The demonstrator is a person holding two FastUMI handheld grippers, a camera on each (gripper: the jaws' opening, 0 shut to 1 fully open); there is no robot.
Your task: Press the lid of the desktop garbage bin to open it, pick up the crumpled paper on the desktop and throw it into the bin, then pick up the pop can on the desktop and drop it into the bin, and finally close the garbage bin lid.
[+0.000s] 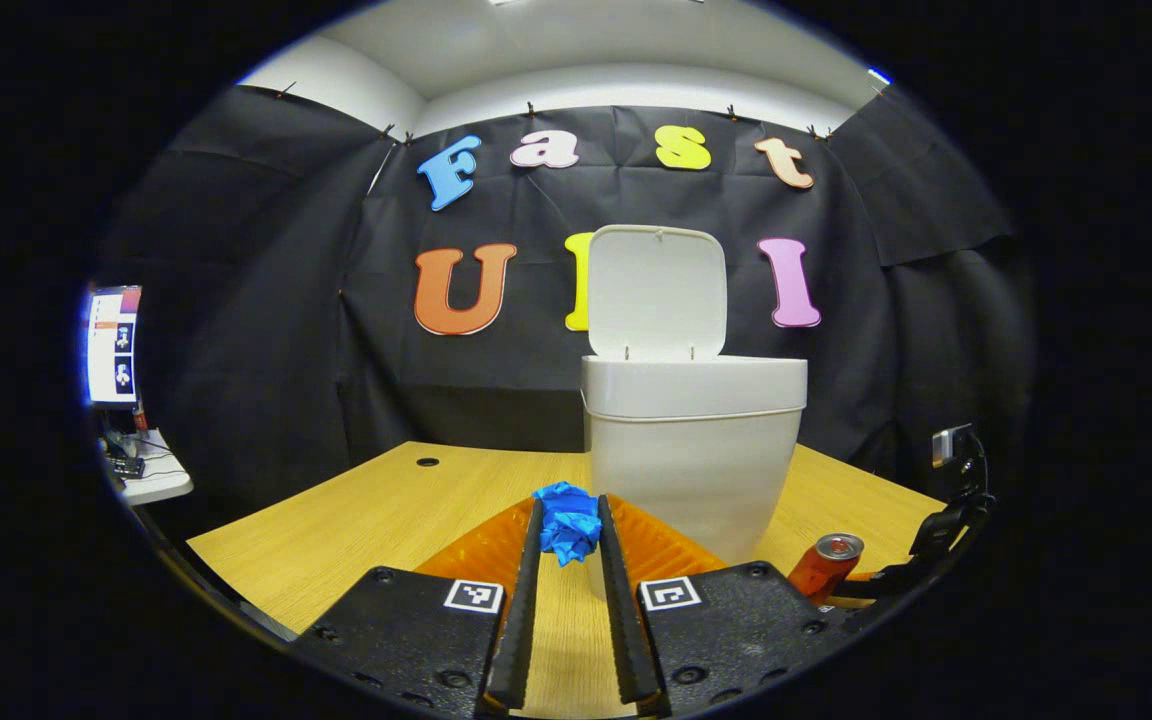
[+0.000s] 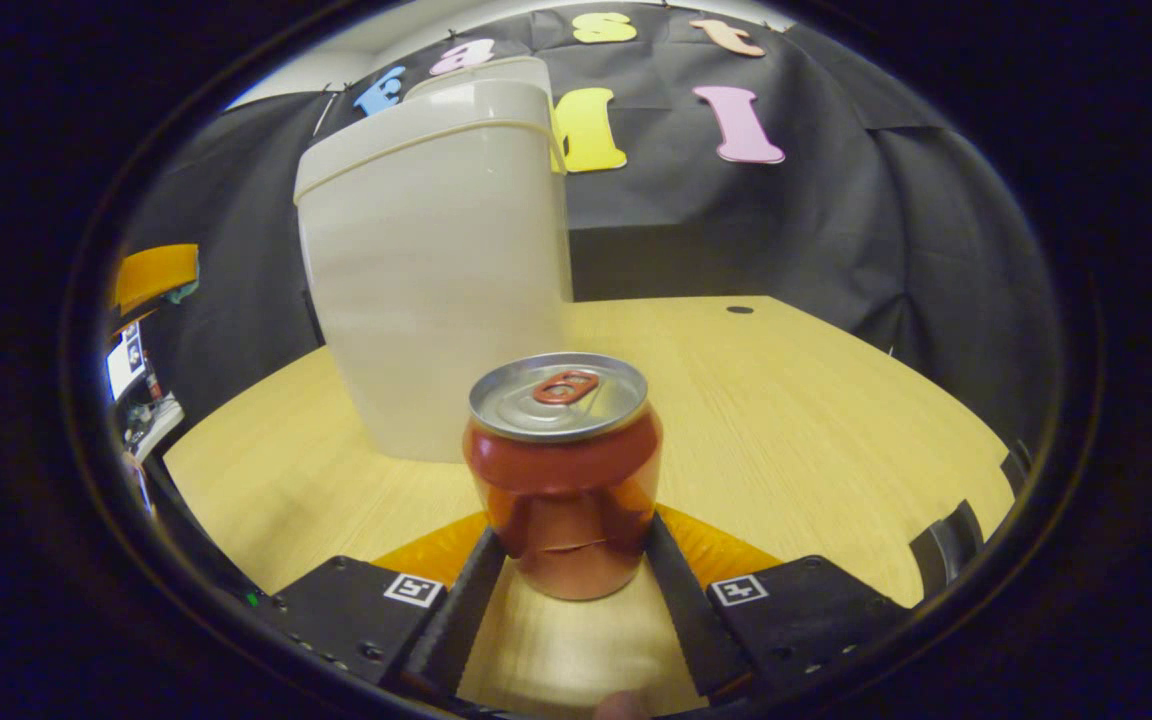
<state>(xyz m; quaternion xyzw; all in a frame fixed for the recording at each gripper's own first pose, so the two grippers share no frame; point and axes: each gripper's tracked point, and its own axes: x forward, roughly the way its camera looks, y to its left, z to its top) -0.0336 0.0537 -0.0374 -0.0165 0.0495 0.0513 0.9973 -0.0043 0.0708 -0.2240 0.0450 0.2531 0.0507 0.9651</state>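
Left tool (image 1: 568, 545) pinches the soft, light crumpled paper (image 1: 567, 520) while right tool (image 2: 576, 560) clamps the thin, dentable pop can (image 2: 564, 470) at mid-body.

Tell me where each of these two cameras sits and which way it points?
Left gripper view: rides on the left gripper, looking along its fingers, which grip the crumpled paper, toward the bin with its lid raised; the other gripper shows at the right edge.
Right gripper view: rides on the right gripper, low over the table, looking along its fingers at the pop can between them, bin behind.
Both share the bin, can and table.
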